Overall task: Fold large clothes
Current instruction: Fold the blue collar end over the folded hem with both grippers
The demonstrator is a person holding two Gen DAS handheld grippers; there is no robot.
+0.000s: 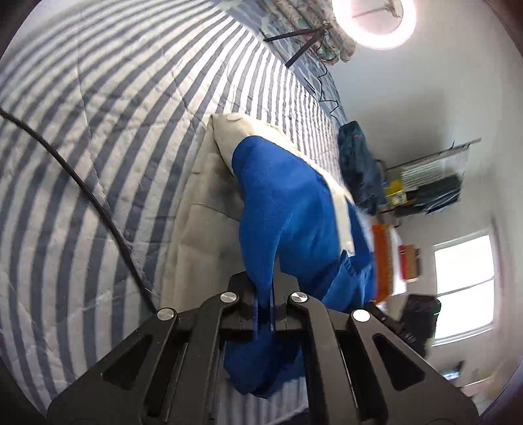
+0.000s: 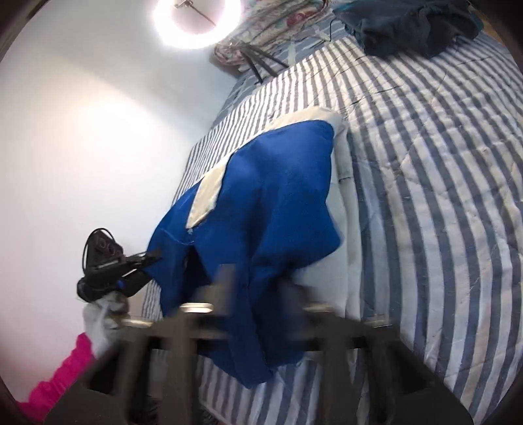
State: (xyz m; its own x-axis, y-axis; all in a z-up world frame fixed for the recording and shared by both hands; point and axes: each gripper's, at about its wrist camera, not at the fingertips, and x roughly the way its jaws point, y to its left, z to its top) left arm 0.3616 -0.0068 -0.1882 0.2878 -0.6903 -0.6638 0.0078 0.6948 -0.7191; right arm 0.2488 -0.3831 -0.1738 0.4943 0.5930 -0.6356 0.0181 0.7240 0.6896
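Note:
A blue garment [image 1: 287,209] with cream panels is lifted off a blue-and-white striped bed quilt [image 1: 98,130]. My left gripper [image 1: 264,294] is shut on a blue edge of it, and the cloth hangs down between the fingers. In the right wrist view the same blue garment [image 2: 271,202] stretches from my right gripper [image 2: 258,281], which is blurred and shut on another blue edge. The left gripper [image 2: 153,253] shows at the left of that view, holding the far corner. A cream part [image 1: 202,209] lies on the quilt below.
A ring light [image 1: 376,23] on a tripod stands at the head of the bed by a floral pillow [image 2: 271,23]. A dark blue garment [image 2: 412,23] lies on the quilt. A black cable [image 1: 81,183] crosses the quilt. Shelves and a window [image 1: 464,287] are at the right.

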